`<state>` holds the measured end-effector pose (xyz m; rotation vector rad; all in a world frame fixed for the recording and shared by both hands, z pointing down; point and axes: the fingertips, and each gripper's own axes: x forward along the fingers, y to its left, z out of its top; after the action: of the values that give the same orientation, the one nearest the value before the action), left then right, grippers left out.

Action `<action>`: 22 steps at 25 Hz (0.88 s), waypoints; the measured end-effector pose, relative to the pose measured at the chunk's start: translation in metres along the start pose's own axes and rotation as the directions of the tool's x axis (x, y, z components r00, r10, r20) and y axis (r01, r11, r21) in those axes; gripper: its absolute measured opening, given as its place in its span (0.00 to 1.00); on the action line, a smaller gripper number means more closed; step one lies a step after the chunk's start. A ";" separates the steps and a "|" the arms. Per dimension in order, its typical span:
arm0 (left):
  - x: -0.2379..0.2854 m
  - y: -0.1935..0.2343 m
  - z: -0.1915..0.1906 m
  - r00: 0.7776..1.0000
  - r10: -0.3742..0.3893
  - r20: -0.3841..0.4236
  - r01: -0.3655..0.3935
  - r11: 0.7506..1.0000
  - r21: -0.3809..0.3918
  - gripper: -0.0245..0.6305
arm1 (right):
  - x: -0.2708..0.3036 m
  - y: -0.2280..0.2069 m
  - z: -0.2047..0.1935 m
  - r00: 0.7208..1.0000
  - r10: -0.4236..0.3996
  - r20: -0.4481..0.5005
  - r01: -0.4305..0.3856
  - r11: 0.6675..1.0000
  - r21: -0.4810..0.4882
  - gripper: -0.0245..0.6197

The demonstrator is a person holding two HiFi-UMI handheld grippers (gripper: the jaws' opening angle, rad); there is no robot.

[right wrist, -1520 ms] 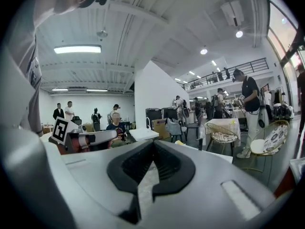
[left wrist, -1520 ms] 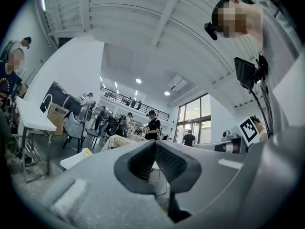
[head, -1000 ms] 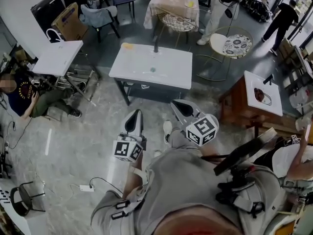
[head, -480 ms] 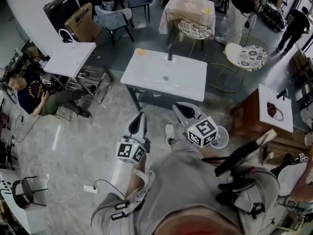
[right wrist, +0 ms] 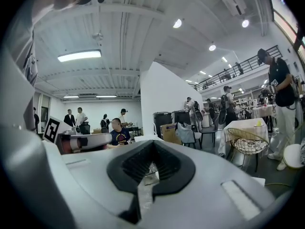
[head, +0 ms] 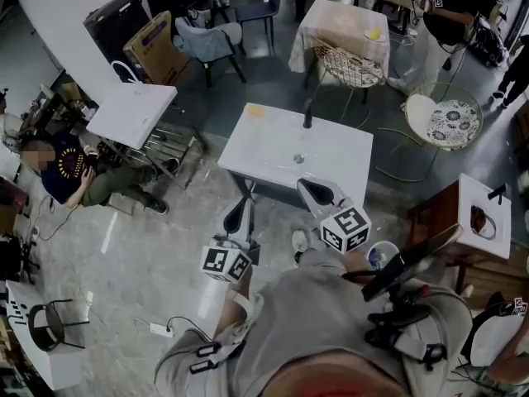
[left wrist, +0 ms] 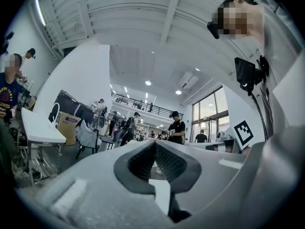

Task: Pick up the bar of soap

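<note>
- The small yellow-orange bar of soap (head: 257,112), as best I can make it out from here, lies at the far left corner of the white rectangular table (head: 339,151), whose top is moulded into a shallow basin. Nothing touches it.
- A dark upright tap (head: 307,119) stands at the table's far edge, to the right of the soap. A small round drain (head: 298,159) sits mid-basin. The bar rests where sink soap usually does, off to one side.
- The left claw (head: 239,215) is pressed together with nothing in it. Its tips are over the floor, short of the table's near left corner and well apart from the soap.
- The right claw (head: 317,192) is at the table's near edge, and its jaws also meet on nothing.
- Both claws are held roughly level and pointed at the table, which to me looks like an approach. Whichever claw goes for the bar must spread first.
- All round is a grey marbled stone floor (head: 140,255). To the left are a seated person (head: 74,172) and a tilted white folding panel (head: 132,112), with a brown cardboard box (head: 155,52) beyond them.
</note>
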<state>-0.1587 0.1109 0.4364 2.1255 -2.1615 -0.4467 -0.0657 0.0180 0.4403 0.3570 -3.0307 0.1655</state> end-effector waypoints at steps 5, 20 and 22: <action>0.050 0.022 0.014 1.000 0.027 0.014 -0.027 0.999 0.023 0.03 | 0.040 -0.045 0.012 1.000 0.031 -0.001 -0.031 1.000 0.005 0.04; 0.200 0.055 0.021 1.000 -0.009 -0.007 0.009 1.000 0.014 0.04 | 0.119 -0.178 0.044 1.000 0.023 0.012 -0.023 1.000 0.017 0.04; 0.218 0.049 0.014 0.998 -0.056 -0.021 0.056 0.998 0.022 0.04 | 0.120 -0.197 0.039 1.000 0.003 0.011 -0.003 1.000 0.023 0.04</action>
<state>-0.2178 -0.1029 0.4036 2.1973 -2.1112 -0.4043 -0.1387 -0.2040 0.4329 0.3565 -3.0423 0.2001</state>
